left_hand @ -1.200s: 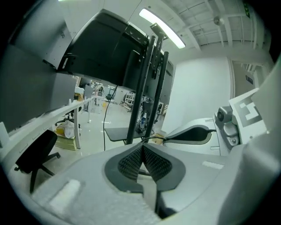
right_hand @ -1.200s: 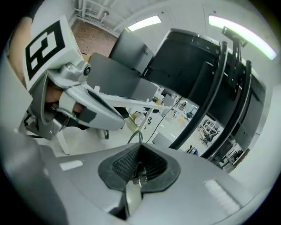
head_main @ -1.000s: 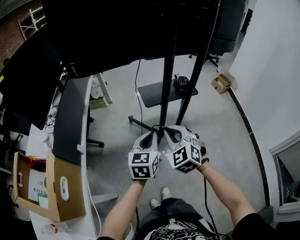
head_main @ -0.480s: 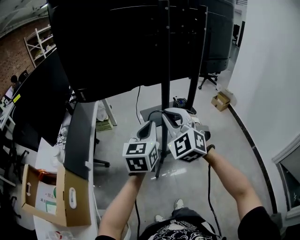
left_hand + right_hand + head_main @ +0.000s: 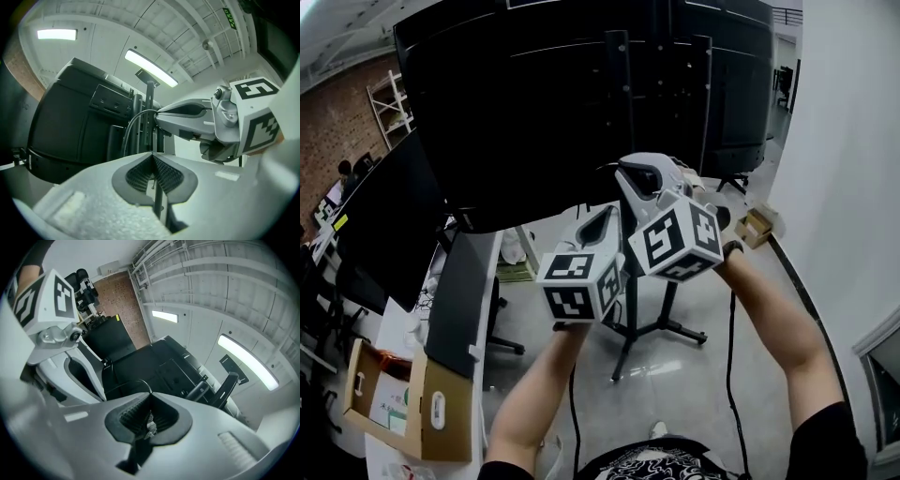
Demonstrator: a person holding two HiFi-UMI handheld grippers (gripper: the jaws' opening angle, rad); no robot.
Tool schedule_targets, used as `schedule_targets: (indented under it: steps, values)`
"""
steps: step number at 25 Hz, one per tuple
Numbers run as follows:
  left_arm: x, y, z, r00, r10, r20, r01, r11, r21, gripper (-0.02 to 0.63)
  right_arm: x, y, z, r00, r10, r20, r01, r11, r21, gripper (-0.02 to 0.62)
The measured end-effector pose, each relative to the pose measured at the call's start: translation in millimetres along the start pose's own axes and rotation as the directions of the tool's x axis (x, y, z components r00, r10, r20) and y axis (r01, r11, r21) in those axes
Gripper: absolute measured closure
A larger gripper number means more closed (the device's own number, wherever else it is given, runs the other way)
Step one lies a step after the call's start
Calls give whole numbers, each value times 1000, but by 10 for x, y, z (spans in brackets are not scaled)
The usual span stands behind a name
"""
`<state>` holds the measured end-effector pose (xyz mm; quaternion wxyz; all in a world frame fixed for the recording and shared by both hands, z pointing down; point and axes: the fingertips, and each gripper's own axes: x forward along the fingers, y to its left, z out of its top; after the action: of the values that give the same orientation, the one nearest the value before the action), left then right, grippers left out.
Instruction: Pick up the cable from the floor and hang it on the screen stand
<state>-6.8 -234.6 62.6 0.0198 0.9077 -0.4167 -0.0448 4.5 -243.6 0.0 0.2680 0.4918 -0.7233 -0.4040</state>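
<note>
Both hand-held grippers are raised side by side, just in front of the screen stand [image 5: 623, 84]. The left hand-held gripper [image 5: 153, 159] has its jaws pressed together on a thin cable [image 5: 133, 119]. The cable arcs up ahead to the right hand-held gripper [image 5: 150, 401], whose closed jaws also pinch it.

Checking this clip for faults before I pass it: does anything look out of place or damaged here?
Nothing stands out. The left gripper and right gripper are both shut on the cable, held high beside the upright screen stand; no damage shows.
</note>
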Motion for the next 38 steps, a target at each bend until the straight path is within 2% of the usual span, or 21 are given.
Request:
schedule_targets:
  steps: [5,14,23,27,31,38]
  values:
    - [307,-49,342,999,19,38,-20,999,31,607,223,-534,100,998,-7,60,10,998,-55,578]
    - [697,129,810,990,124,63,-128,989,68,609,647,-1310,383,989,5,151,19,987,-157,578]
    - [1003,463,1277,981,175,86,-185,976,116,609,1109,-1909,748,980,-5,198,39,985,-169,578]
    - [1182,650,1464,979,176,106,-191,970,152,609,1307,-2276,930,976,-33,216,71,982,-174,580]
    - [1362,816,1648,978,160,135,-180,972,151,609,1446,-2698,1078,974,-80,214,115,981,-159,580]
    - [1615,938,1935,982,108,157,-138,972,192,608,1725,-3237,1165,970,-191,151,223,947,-233,580]
